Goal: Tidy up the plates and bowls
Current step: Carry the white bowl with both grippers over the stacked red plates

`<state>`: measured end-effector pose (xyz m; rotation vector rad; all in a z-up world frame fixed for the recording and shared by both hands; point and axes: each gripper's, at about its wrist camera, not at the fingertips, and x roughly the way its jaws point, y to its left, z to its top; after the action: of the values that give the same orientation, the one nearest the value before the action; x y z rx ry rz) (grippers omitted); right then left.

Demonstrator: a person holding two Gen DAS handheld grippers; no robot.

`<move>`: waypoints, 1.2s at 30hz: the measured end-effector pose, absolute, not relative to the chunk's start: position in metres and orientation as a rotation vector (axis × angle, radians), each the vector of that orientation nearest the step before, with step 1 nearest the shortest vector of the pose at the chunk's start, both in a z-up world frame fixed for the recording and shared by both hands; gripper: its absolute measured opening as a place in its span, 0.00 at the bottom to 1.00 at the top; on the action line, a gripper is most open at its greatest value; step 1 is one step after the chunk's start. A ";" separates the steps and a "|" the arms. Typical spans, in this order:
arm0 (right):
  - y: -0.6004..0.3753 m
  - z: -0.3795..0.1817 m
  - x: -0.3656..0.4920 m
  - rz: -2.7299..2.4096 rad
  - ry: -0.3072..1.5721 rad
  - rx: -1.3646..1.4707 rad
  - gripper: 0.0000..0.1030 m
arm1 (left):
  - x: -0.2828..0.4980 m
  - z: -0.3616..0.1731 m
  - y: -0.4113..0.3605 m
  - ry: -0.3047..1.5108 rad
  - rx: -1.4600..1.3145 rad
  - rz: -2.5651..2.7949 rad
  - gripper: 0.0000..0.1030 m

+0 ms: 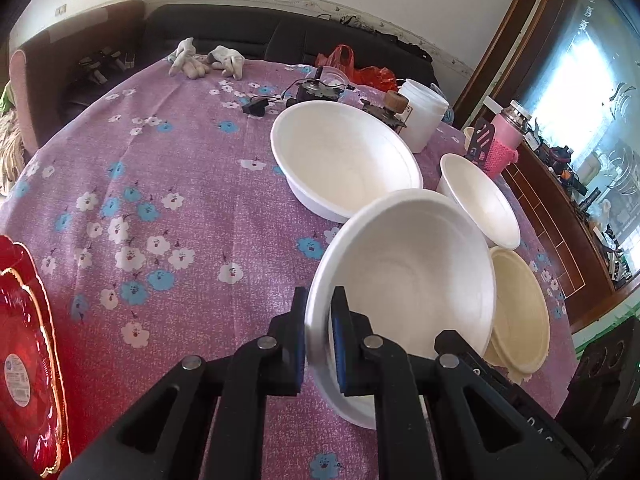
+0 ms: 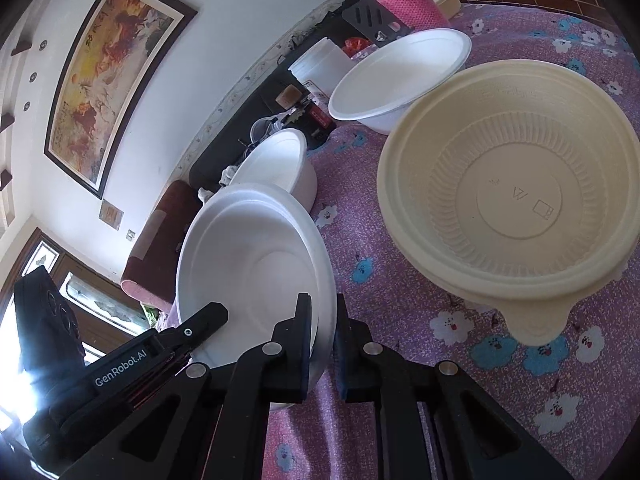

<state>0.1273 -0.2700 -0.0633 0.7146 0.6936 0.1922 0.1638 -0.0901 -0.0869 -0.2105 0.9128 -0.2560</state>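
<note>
A white foam bowl (image 1: 404,264) is held tilted above the purple flowered tablecloth (image 1: 160,200). My left gripper (image 1: 320,328) is shut on its near rim. My right gripper (image 2: 323,332) is shut on the opposite rim of the same bowl (image 2: 256,264); the left gripper's body shows at the lower left of the right wrist view. A larger white foam bowl (image 1: 344,160) sits behind it, and a smaller white bowl (image 1: 480,200) stands to the right. A stack of cream plastic bowls (image 2: 516,196) sits on the cloth beside the held bowl, also showing in the left wrist view (image 1: 520,304).
A red glass plate (image 1: 24,344) lies at the table's left edge. At the far side lie white gloves (image 1: 208,60), small electrical parts (image 1: 312,92), a white jar (image 1: 424,116), a pink bottle (image 1: 506,140) and a red bag (image 1: 352,64). A wooden cabinet (image 1: 560,220) stands to the right.
</note>
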 end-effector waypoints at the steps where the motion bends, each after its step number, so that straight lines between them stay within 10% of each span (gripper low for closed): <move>1: -0.268 -0.062 0.126 0.199 0.693 0.711 0.10 | 0.161 -0.087 -0.085 0.915 -0.214 -0.249 0.10; 36: -0.016 -0.034 0.080 0.566 0.771 0.453 0.10 | 0.034 -0.056 0.175 0.834 -0.449 0.154 0.11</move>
<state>0.0804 -0.0157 -0.0340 0.4534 0.7710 0.5663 0.0341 0.1746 -0.0559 -0.4488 0.8341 0.1535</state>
